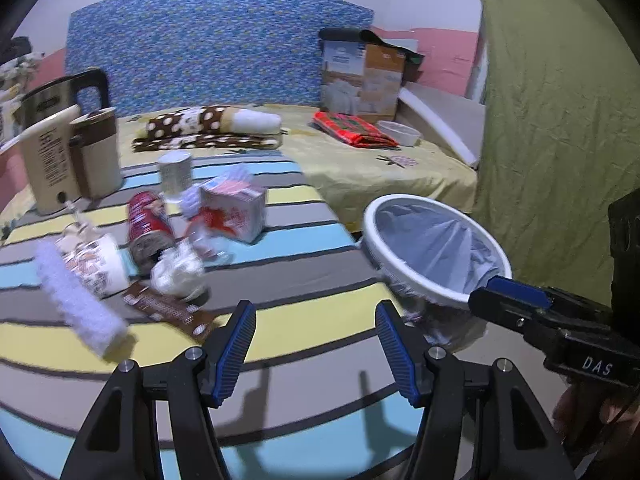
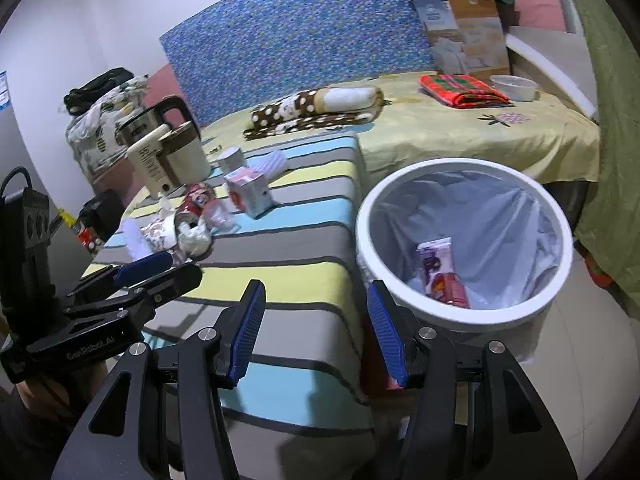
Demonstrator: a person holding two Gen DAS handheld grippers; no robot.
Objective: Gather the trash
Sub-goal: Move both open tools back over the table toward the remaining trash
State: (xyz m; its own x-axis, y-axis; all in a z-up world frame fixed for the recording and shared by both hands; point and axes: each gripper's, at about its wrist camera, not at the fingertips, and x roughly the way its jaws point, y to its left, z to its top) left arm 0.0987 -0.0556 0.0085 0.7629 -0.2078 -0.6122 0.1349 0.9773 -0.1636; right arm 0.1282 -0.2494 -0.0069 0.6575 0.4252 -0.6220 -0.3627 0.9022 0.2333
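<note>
Striped bedding (image 1: 304, 280) carries the trash: a red can (image 1: 148, 224) and a small carton (image 1: 236, 208) at ten o'clock from the left gripper (image 1: 316, 344). Both grippers gape wide, holding nothing. At two o'clock from the right gripper (image 2: 316, 332) stands the white bin (image 2: 464, 240), wrappers (image 2: 440, 272) inside.

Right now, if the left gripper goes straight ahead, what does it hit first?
Probably the striped cover first, since the open left gripper points slightly down with nothing between its fingers. Further along lies the pink carton, left of centre. Depth is unclear.
</note>
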